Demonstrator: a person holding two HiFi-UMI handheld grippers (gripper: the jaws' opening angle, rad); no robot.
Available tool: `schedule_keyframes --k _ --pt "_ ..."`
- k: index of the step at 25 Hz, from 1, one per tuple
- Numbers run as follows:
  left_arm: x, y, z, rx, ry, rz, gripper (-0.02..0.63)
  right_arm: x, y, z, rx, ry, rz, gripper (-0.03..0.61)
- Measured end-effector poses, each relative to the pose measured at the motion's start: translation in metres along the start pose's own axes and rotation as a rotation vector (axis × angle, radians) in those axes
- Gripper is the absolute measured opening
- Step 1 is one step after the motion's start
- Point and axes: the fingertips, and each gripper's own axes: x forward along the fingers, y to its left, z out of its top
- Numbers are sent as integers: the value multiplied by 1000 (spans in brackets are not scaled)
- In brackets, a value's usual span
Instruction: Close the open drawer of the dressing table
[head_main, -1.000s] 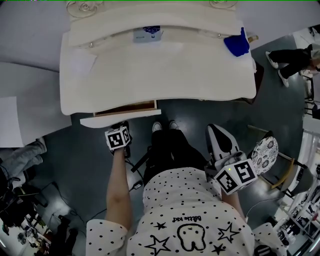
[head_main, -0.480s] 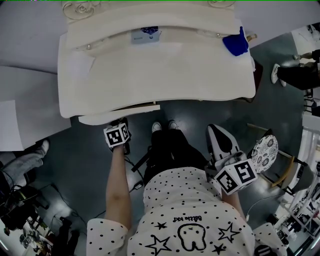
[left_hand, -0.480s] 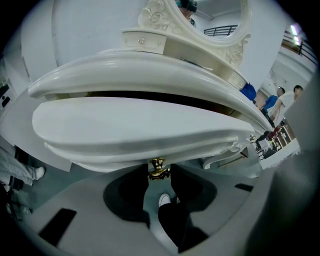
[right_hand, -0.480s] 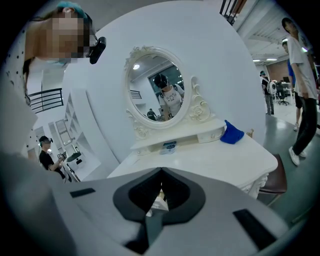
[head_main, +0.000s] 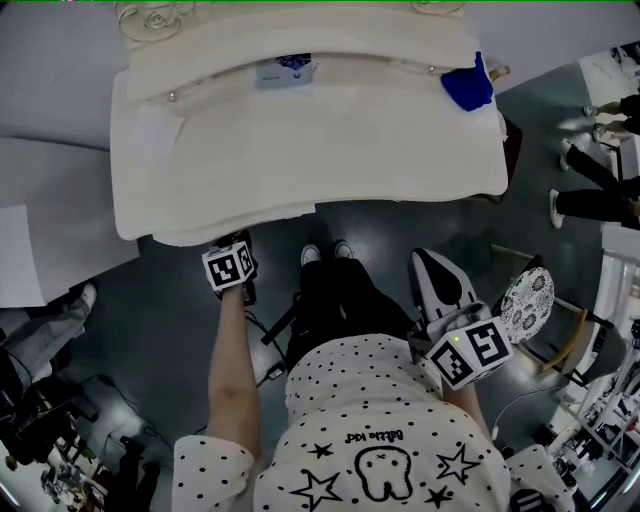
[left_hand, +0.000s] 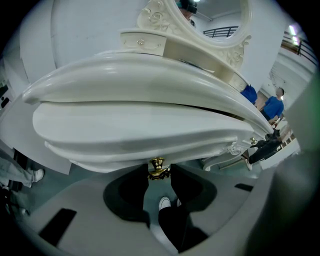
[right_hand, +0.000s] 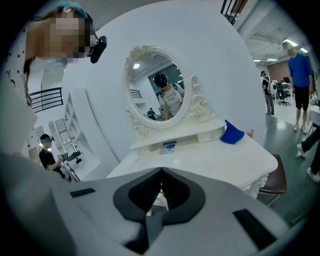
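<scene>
The white dressing table (head_main: 330, 140) fills the top of the head view. Its drawer front (head_main: 225, 235) shows only as a thin strip under the tabletop's left front edge. My left gripper (head_main: 234, 250) is right at that strip, pointing steeply down. In the left gripper view the drawer front (left_hand: 140, 135) looms close and its brass knob (left_hand: 158, 168) sits between the tips of my left gripper (left_hand: 158, 174), whose jaws stand apart. My right gripper (head_main: 428, 258) hangs back at the lower right, away from the table. In its own view my right gripper (right_hand: 161, 171) has its tips together, with nothing held.
A blue cloth (head_main: 470, 85) and a small blue-and-white card (head_main: 278, 70) lie on the table's back shelf, below the oval mirror (right_hand: 157, 87). A patterned stool (head_main: 527, 305) stands at my right. Other people's legs (head_main: 590, 190) are at the far right. My own shoes (head_main: 325, 250) are near the table.
The drawer has slid in: its wooden inside showed a second ago and is now hidden under the tabletop. My left gripper moved with it toward the table. The right gripper stayed still.
</scene>
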Motion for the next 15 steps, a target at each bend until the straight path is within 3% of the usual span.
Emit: schedule_keyframes --k 15 --pt "5 1 14 -3 -20 14 150 -3 -6 0 4 4 -14 9"
